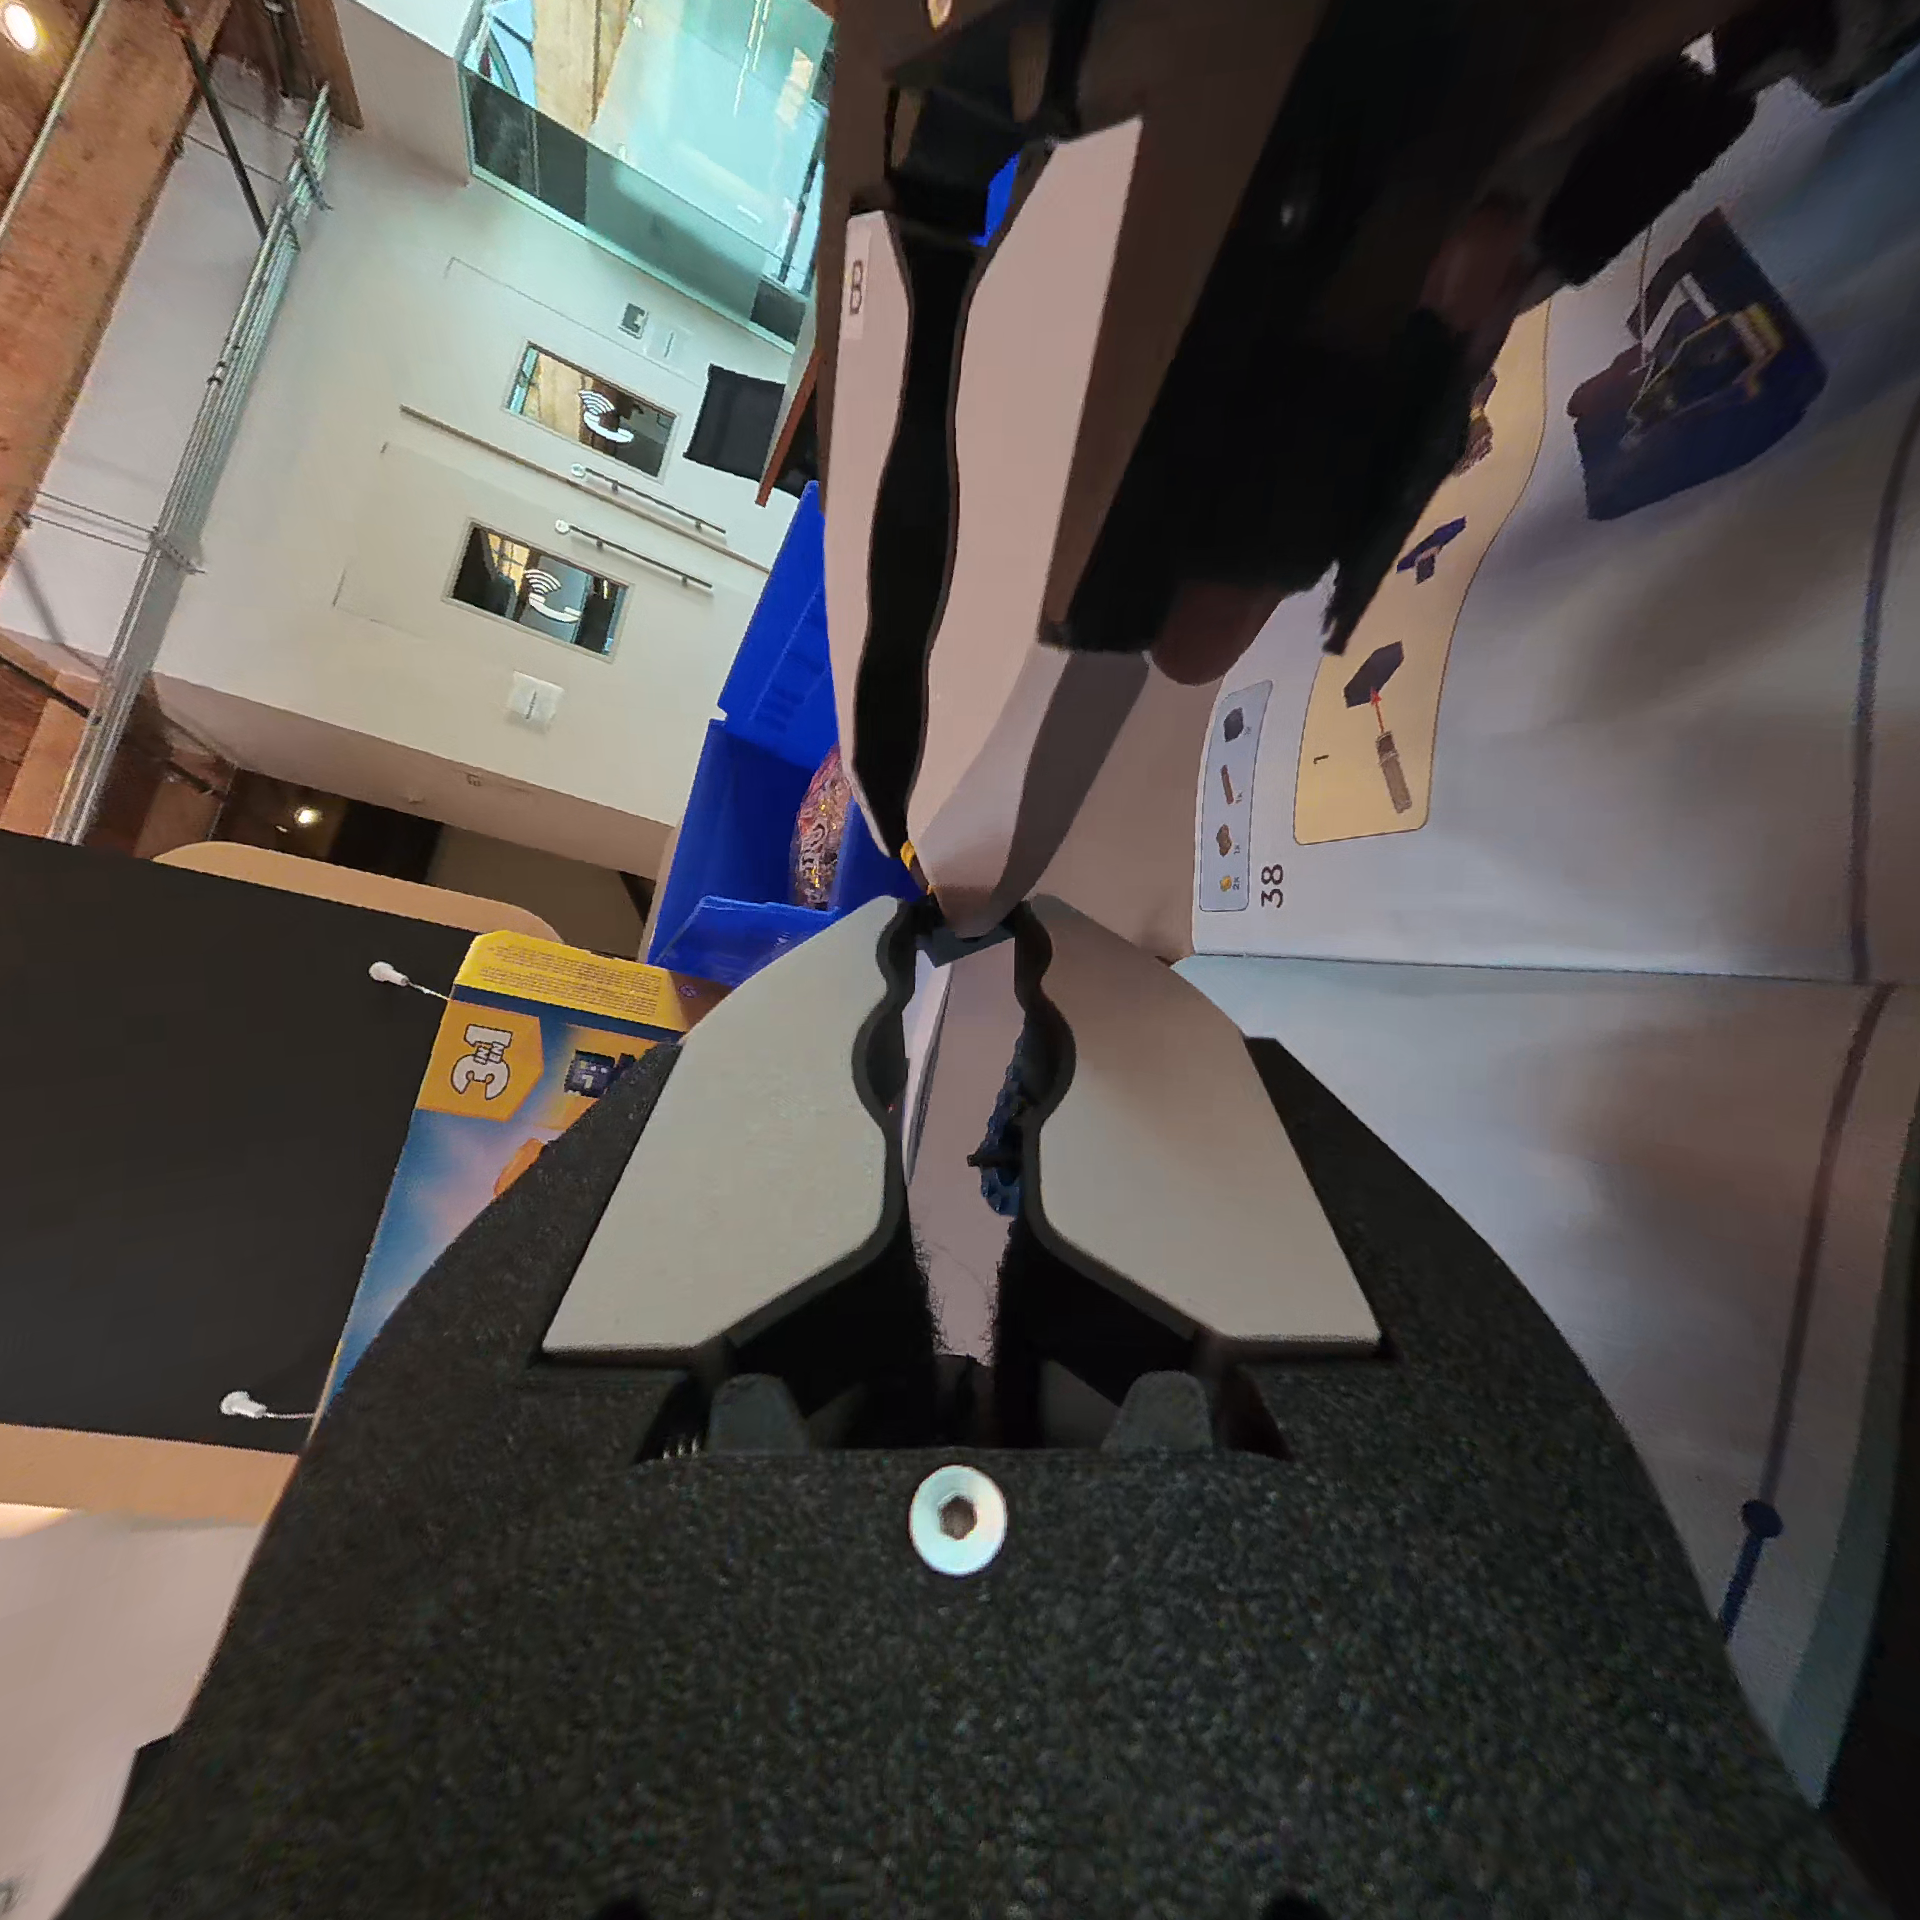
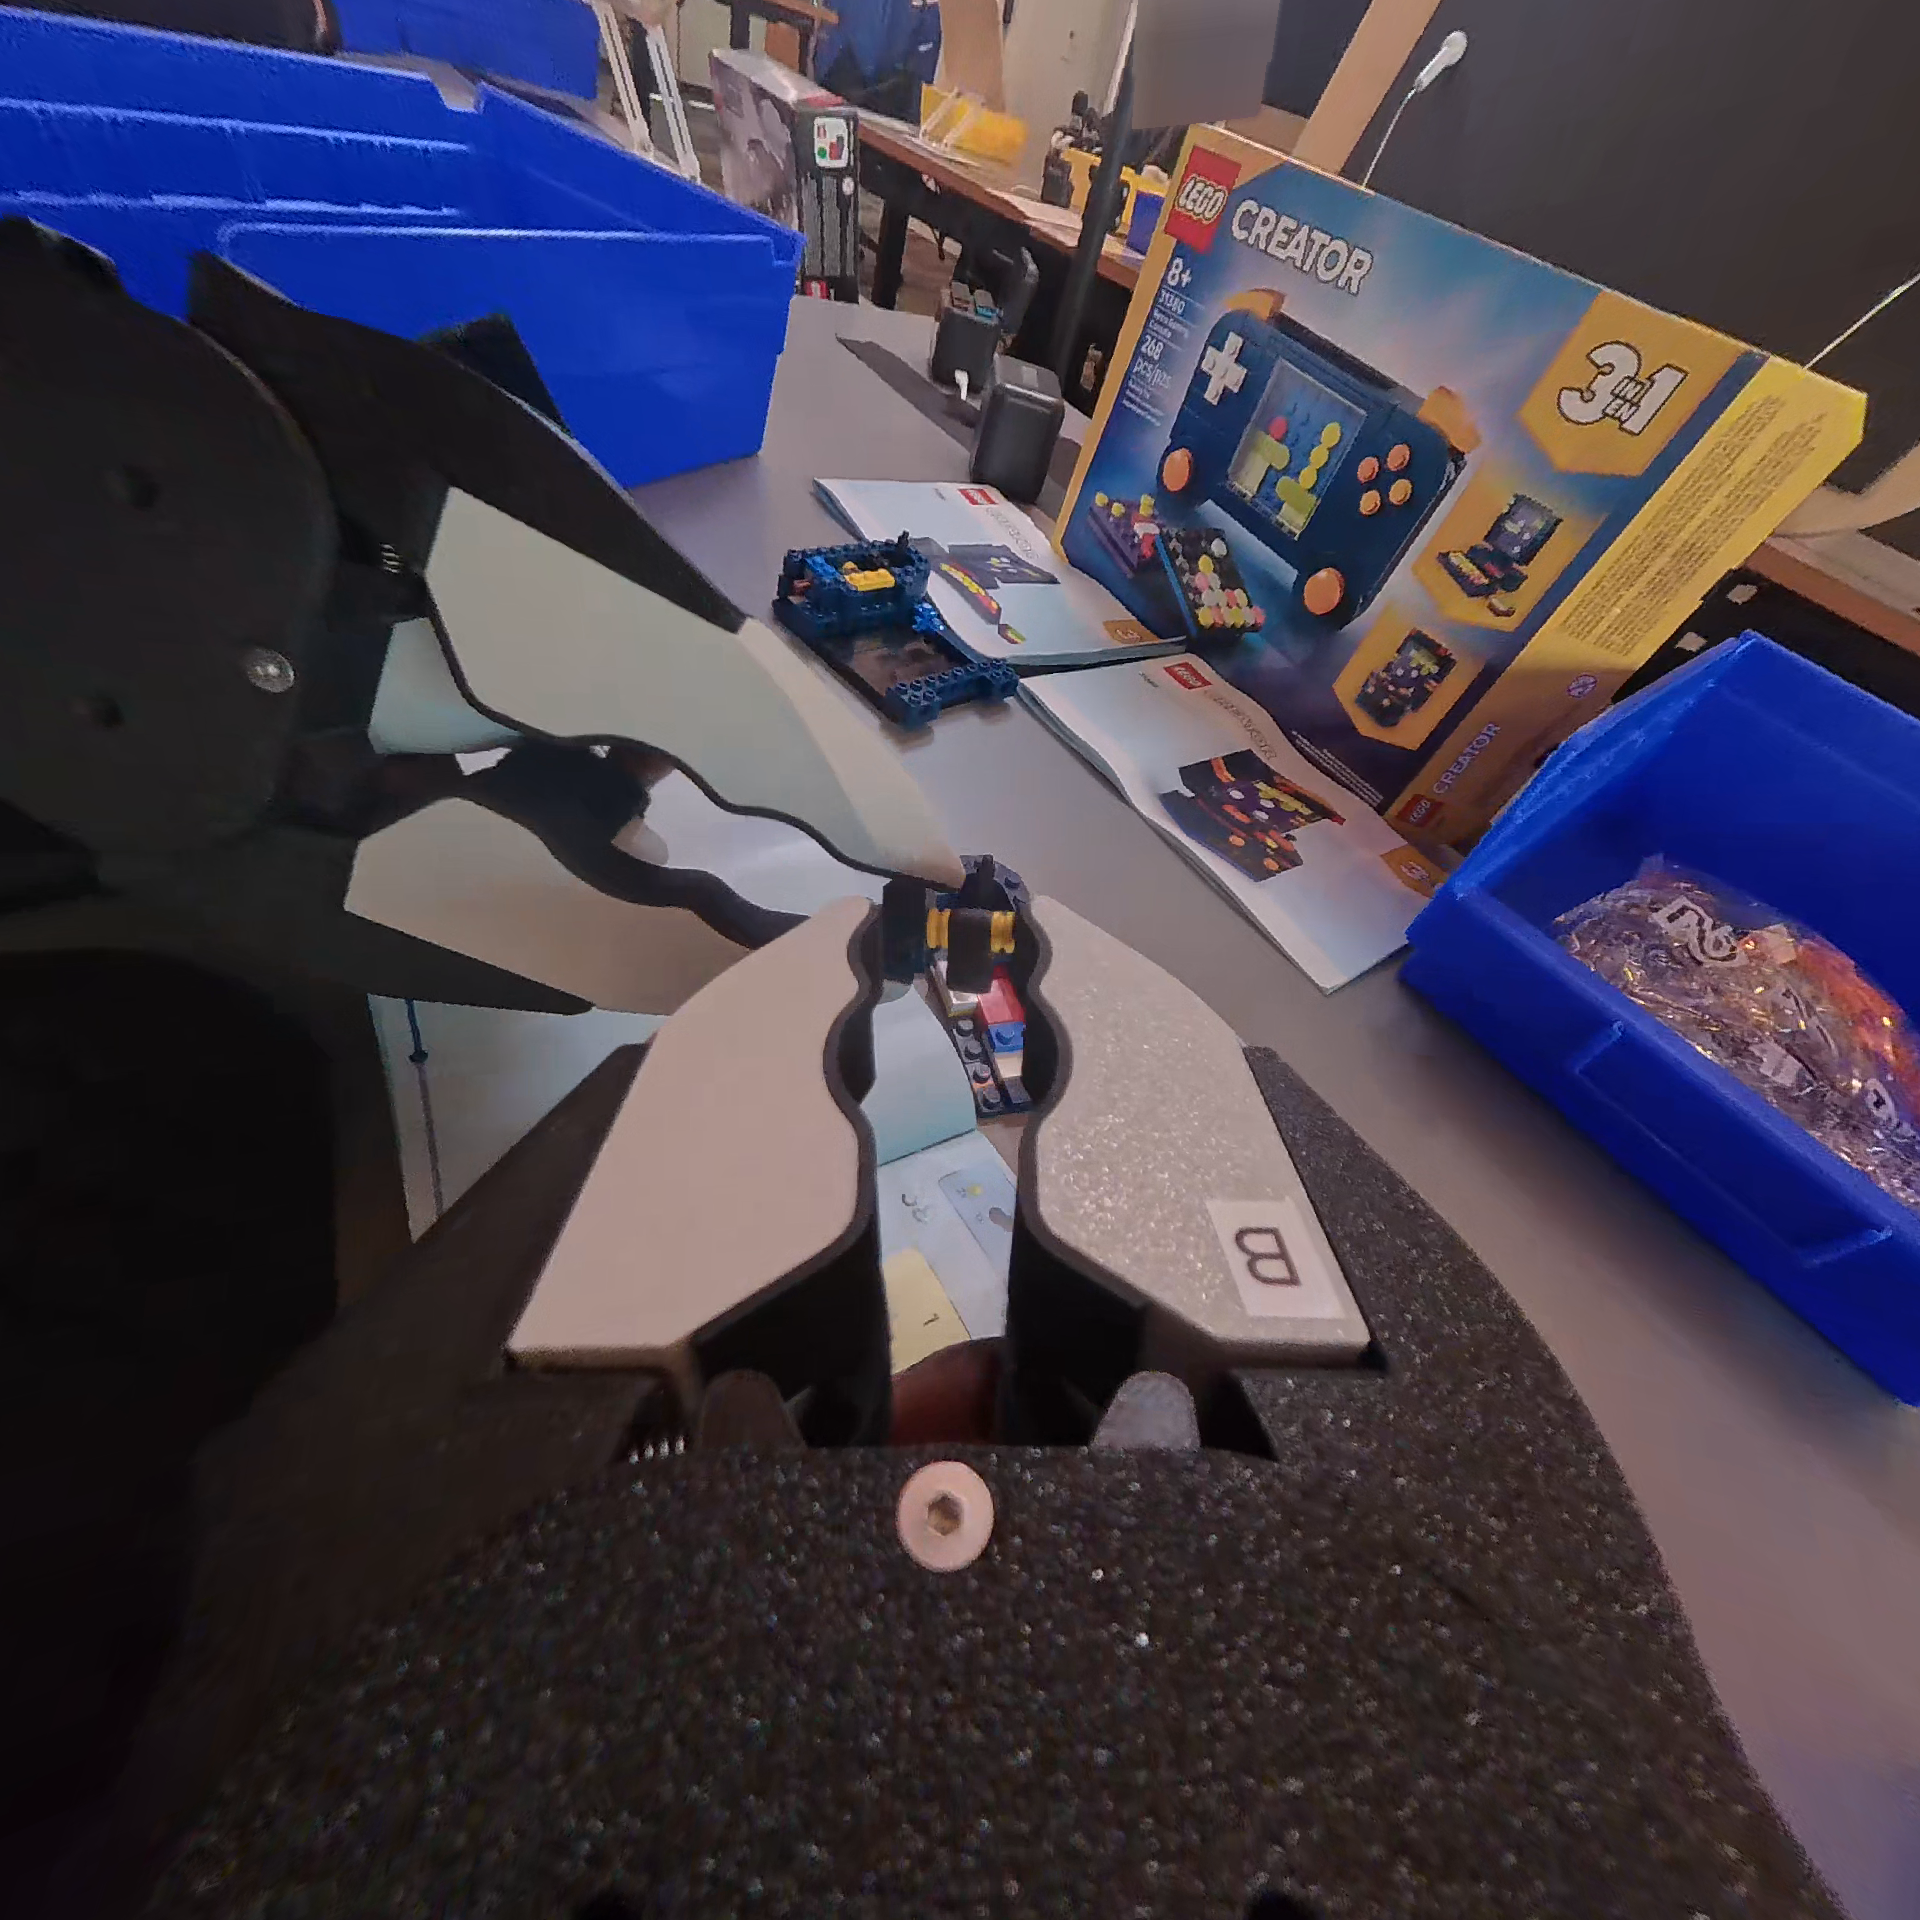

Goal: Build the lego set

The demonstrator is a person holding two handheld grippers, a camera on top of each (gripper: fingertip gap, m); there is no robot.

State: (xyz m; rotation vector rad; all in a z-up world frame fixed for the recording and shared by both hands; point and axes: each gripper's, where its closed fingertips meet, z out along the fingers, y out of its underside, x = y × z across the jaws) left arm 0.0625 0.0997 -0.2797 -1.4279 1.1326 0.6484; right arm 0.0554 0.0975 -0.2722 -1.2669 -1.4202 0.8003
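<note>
Between the left gripper (image 1: 961,920)'s narrowly parted tips sits a small dark-blue brick piece (image 1: 961,943), the right gripper meeting it from above; over on the right wrist view, the right gripper (image 2: 956,914) pinches the black-and-yellow brick assembly (image 2: 971,935) tip-to-tip with the left.

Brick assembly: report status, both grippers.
Both grippers, right and left, clamped on small brick assembly. Fingertips nearly touching. Instruction booklet directly underneath.

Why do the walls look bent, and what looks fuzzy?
Left wrist view: the wide lens tilts and curves the wall and the booklet; the right gripper up close is smeared. Right wrist view: the bin bulges at the edge; the brick model at the fingertips is soft, the box sharper.
</note>
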